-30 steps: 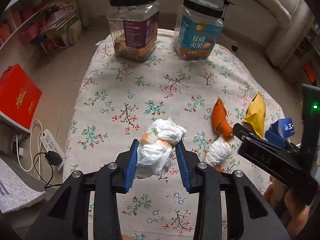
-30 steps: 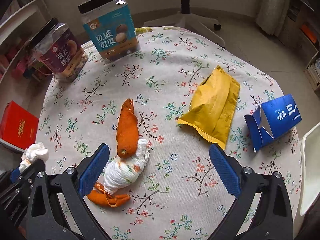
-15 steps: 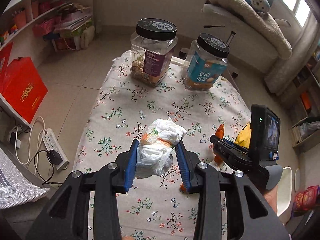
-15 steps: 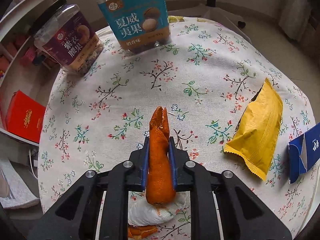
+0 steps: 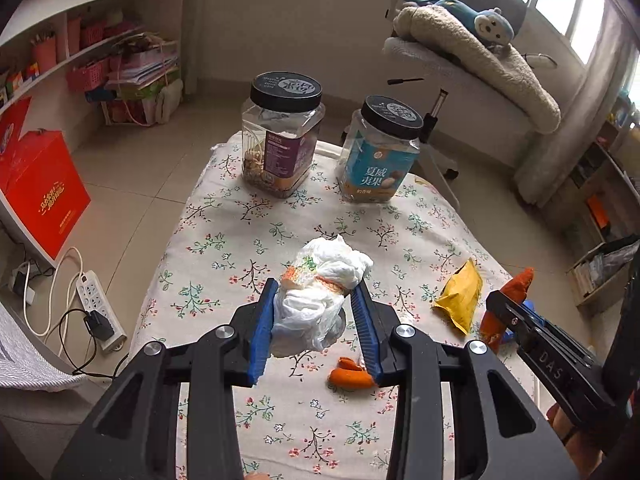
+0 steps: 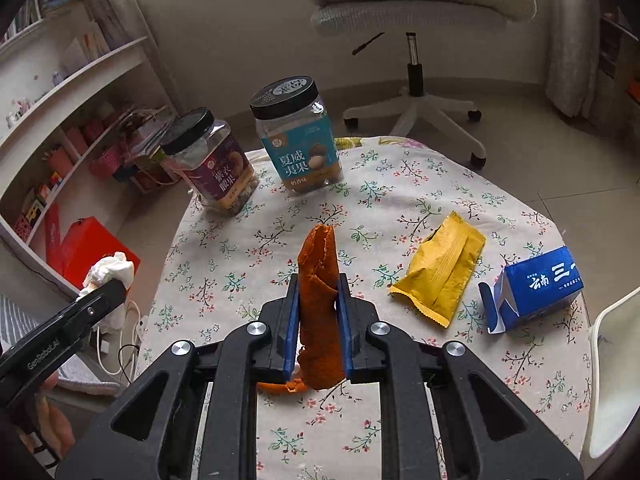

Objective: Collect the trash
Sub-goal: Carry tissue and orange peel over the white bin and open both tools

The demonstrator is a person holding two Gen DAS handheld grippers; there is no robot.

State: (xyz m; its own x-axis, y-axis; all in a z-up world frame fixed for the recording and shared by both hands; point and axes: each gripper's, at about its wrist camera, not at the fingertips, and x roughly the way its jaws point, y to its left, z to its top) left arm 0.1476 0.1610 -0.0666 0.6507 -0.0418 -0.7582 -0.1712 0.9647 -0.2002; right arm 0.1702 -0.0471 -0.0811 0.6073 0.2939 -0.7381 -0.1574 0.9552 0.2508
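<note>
The tissue wad (image 5: 318, 292) sits low-centre in the left view, pinched between the blue pads of the left gripper (image 5: 316, 320), which is closed on its lower half so the crumpled top bulges free above the fingertips. It is off the table; a soft wad like this probably needs just such a grip around its bulk to stay put. The peel (image 6: 320, 304), a long orange strip, stands upright at the centre of the right view, clamped narrowly at mid-length by the right gripper (image 6: 319, 332), with its top well above the pads and its lower end hanging below them. Both pieces appear lifted clear for carrying away; no bin shows in either view, so where they go cannot be told.

Left on the table: a small peel scrap (image 5: 350, 374) low-centre in the left view, partly hidden by the right-hand finger; a yellow wrapper (image 6: 440, 272) right of centre in the right view; and an opened blue carton (image 6: 532, 288) at the right edge, near the wrapper but apart from it. By my judgement these remain to be collected.

The table (image 6: 400, 184) is round under a floral cloth. At its far edge two black-lidded jars stand side by side: the purple jar (image 6: 212, 168) and the teal jar (image 6: 298, 140). Beyond lie a tiled floor, an office chair (image 6: 416, 20) at upper centre draped with a fleece, shelves (image 6: 60, 120) at left, a red box (image 5: 40, 192) and a power strip (image 5: 96, 304) on the floor.
</note>
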